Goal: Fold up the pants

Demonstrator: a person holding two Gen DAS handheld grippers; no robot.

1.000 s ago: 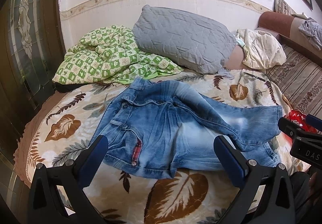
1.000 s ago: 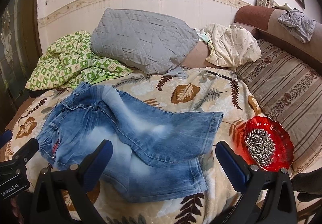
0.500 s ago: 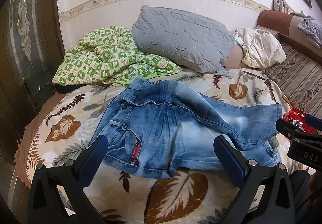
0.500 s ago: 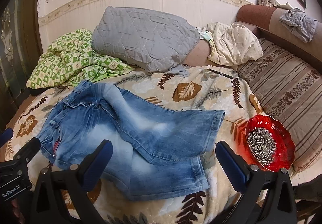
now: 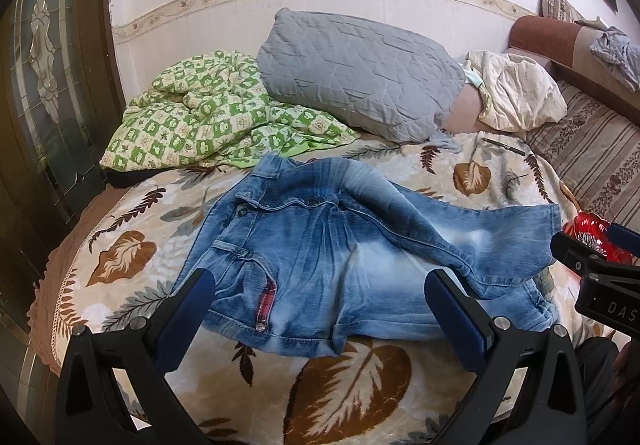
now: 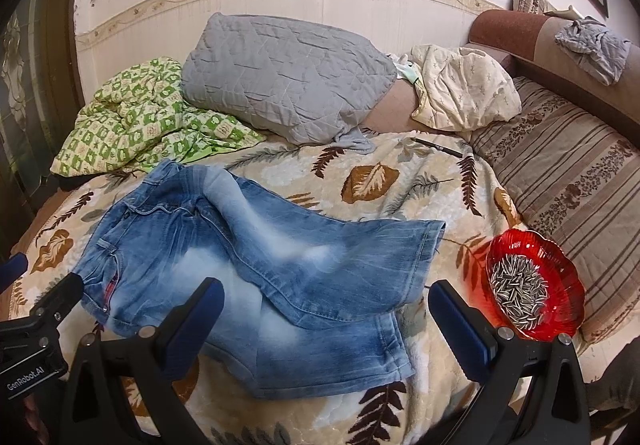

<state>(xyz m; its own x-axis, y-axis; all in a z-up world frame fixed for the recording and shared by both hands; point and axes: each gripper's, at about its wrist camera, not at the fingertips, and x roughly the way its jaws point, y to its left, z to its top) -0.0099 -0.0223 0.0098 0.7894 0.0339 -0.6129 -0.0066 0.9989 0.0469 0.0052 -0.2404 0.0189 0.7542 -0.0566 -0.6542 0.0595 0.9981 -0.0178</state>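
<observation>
Left wrist view: left gripper (image 5: 320, 293) and right gripper (image 6: 326, 303) hover spread wide, empty, over the jeans (image 5: 352, 253).

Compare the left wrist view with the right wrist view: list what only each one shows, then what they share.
Only the left wrist view: the left gripper head-on with its jaws open, and the dark glass door in full.

Only the right wrist view: the right gripper head-on with its jaws open, and the seeds in the red bowl, which the left view shows only in part.

Both: the jeans spread on the leaf blanket, held by neither gripper, plus the grey pillow, green quilt and pen.
</observation>
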